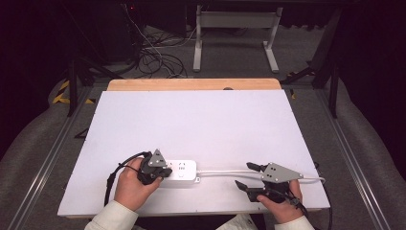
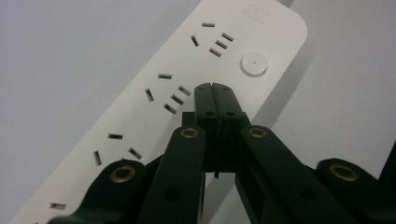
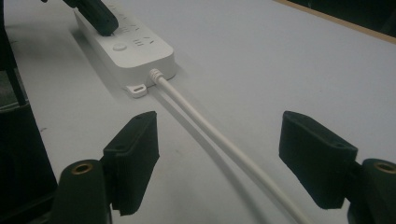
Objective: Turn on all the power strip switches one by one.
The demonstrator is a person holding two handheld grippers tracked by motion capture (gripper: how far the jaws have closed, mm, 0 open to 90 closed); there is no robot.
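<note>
A white power strip [image 1: 182,170] lies flat near the front of the white table [image 1: 191,124]. Its white cord [image 1: 230,173] runs off to the right. My left gripper [image 1: 163,172] is shut, with nothing between its jaws, and its tips rest on or just over the strip [image 2: 187,88] beside the round button [image 2: 253,65]. My right gripper [image 1: 248,176] is open and straddles the cord [image 3: 219,140], which passes between its pads [image 3: 135,154] without touching them. In the right gripper view the strip [image 3: 135,49] lies ahead, with the left gripper [image 3: 95,16] on it.
The table's wooden far edge [image 1: 191,85] shows beyond the white top. Behind it are cables on the floor [image 1: 158,60] and a white desk frame [image 1: 234,33]. Metal rails [image 1: 52,148] run along both sides.
</note>
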